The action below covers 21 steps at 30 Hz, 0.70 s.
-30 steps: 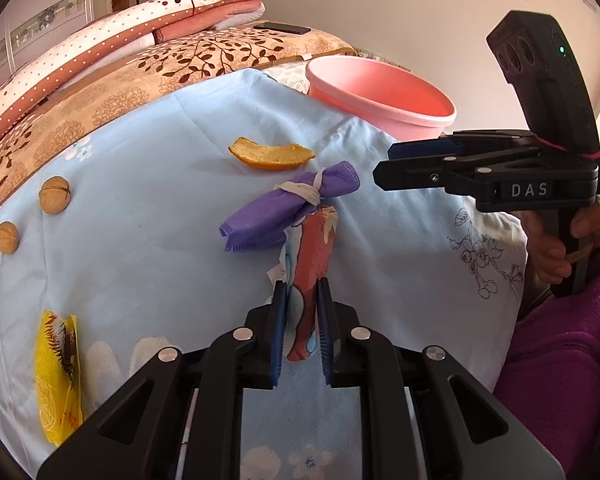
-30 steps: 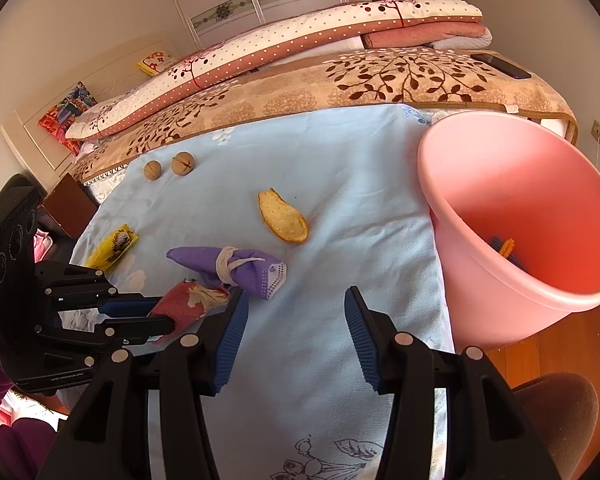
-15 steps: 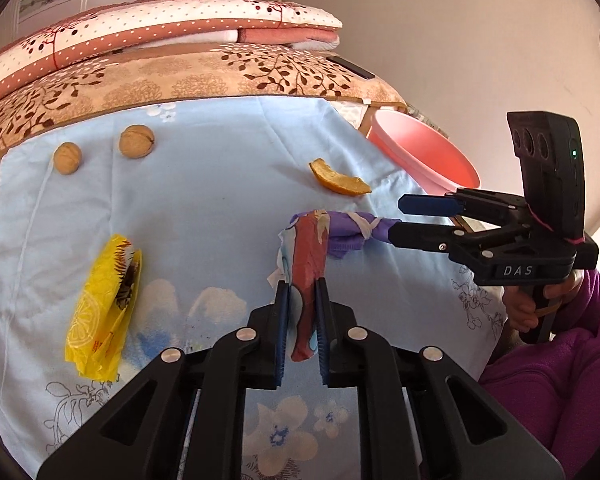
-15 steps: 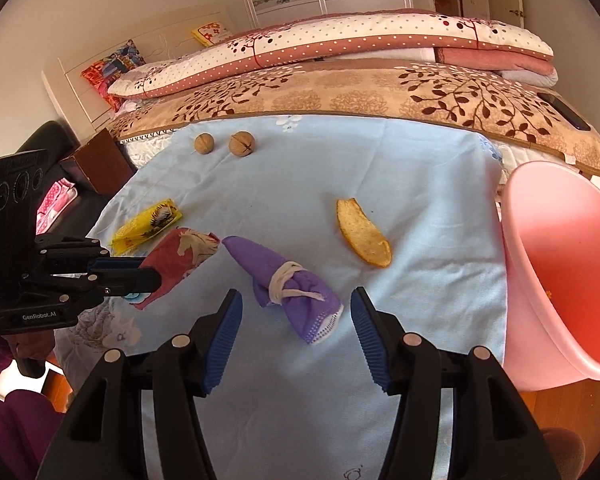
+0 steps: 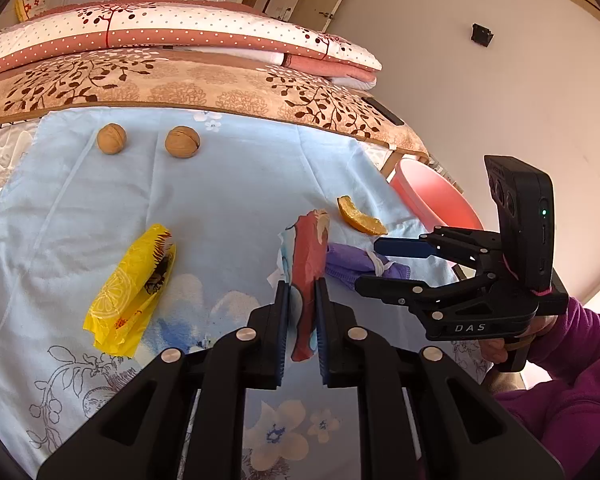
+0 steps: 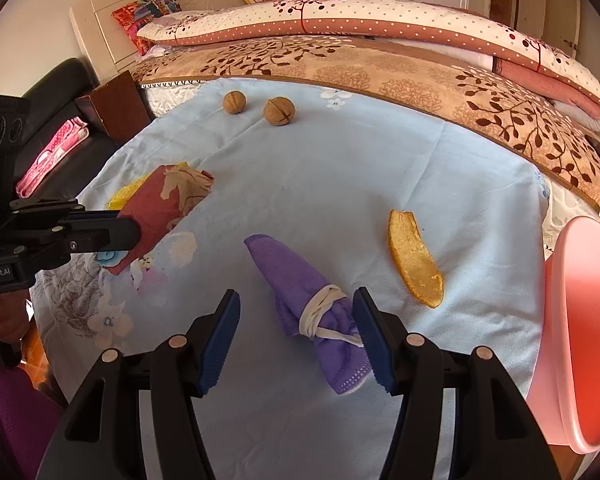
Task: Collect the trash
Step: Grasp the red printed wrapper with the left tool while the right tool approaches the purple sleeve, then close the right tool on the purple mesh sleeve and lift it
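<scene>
While left tool point(image 5: 302, 316) grips red wrapper point(image 5: 310, 264), right tool point(image 6: 296, 340) opens over purple cloth point(image 6: 312, 304).

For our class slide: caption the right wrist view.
Opening right gripper straddles rolled purple cloth on blue sheet.

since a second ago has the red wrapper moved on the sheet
Yes. The red wrapper, gripped by the left gripper, has shifted left, away from the purple mask.

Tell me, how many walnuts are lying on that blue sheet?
2. Both sit side by side near the far edge of the blue sheet, beside the patterned quilt: one walnut to the left, the other walnut to its right, slightly apart. None seems hidden.
</scene>
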Each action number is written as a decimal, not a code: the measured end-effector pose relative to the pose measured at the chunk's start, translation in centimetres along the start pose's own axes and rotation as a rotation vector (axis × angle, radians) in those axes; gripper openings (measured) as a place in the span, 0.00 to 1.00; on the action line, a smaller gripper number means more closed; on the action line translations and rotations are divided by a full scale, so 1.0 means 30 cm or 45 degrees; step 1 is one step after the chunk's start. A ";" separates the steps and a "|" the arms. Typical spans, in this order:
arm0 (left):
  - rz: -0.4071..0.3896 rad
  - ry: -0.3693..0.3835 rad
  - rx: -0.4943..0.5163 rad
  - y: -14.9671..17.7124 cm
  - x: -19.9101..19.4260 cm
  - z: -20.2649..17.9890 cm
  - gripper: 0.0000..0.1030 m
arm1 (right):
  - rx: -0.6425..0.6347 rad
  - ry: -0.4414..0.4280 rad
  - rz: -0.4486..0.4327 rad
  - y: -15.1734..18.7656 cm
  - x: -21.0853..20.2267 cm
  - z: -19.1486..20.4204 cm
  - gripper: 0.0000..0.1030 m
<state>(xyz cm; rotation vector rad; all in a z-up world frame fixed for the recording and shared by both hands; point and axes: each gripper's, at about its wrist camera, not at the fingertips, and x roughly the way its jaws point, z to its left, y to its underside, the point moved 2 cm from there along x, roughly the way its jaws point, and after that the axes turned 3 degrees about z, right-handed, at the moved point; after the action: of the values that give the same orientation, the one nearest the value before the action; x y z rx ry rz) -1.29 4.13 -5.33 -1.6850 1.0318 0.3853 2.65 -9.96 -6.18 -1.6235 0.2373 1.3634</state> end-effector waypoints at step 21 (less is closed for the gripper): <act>0.002 0.009 -0.022 -0.007 0.011 -0.001 0.12 | 0.388 -0.144 0.073 -0.009 -0.020 -0.077 0.41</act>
<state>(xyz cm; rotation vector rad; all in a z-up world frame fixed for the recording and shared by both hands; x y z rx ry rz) -0.93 3.97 -5.43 -1.7020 1.0377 0.3910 4.12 -11.82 -5.74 -1.2924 0.4058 1.3830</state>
